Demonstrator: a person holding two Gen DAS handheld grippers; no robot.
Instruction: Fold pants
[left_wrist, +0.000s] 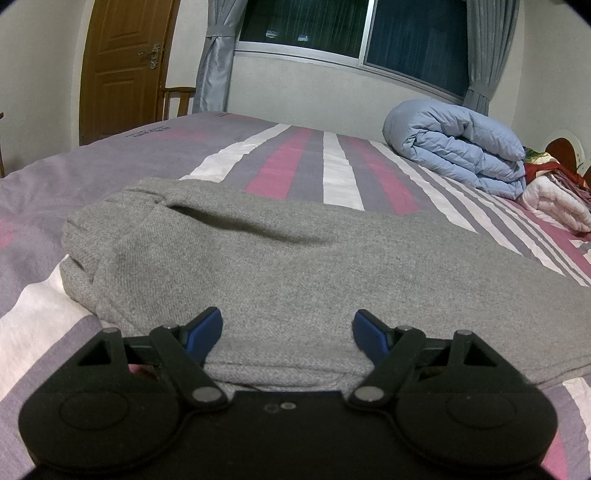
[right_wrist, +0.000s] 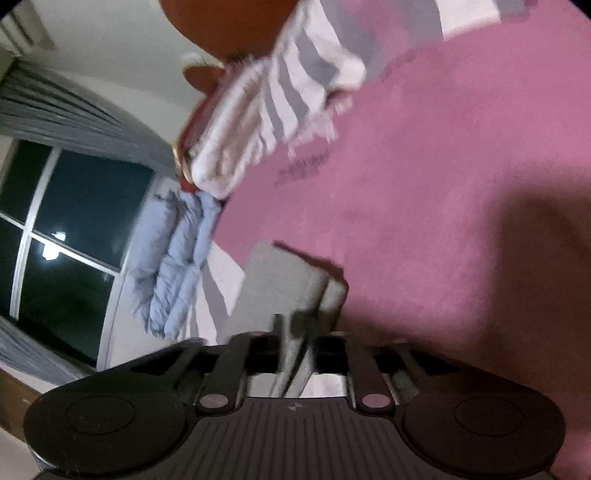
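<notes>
Looking from your left wrist, you see the wooden door (left_wrist: 122, 70) at the far left, a chair back (left_wrist: 177, 98) beside it, and a tied grey curtain (left_wrist: 214, 55) framing the dark window (left_wrist: 351, 29). Below them spreads the bed (left_wrist: 288, 162), its cover striped in purple, pink and white. Your grey pants (left_wrist: 280, 258) lie bunched across the near half of that bed, filling the middle of the view, with a rounded fold at their left end and the cloth running off to the right. Your left tool (left_wrist: 287, 330) hangs just over the near edge of the pants with its blue-tipped fingers (left_wrist: 207, 328) spread wide apart and nothing between them; whether the tips touch the fabric is hard to tell. Farther right, a folded light-blue duvet (left_wrist: 458, 147) sits near the window wall, and a pale quilt (left_wrist: 554, 203) with a red cloth lies at the right edge. From your right wrist, the view is tilted and blurred: the window (right_wrist: 74, 206) is at the left, the blue duvet (right_wrist: 173, 258) next to it, then a striped folded blanket (right_wrist: 273, 110) above. Your right tool (right_wrist: 293, 332) is closed, pinching a fold of the grey pants (right_wrist: 284, 280), which rises from between its fingers over the pink bed cover (right_wrist: 443, 184).
</notes>
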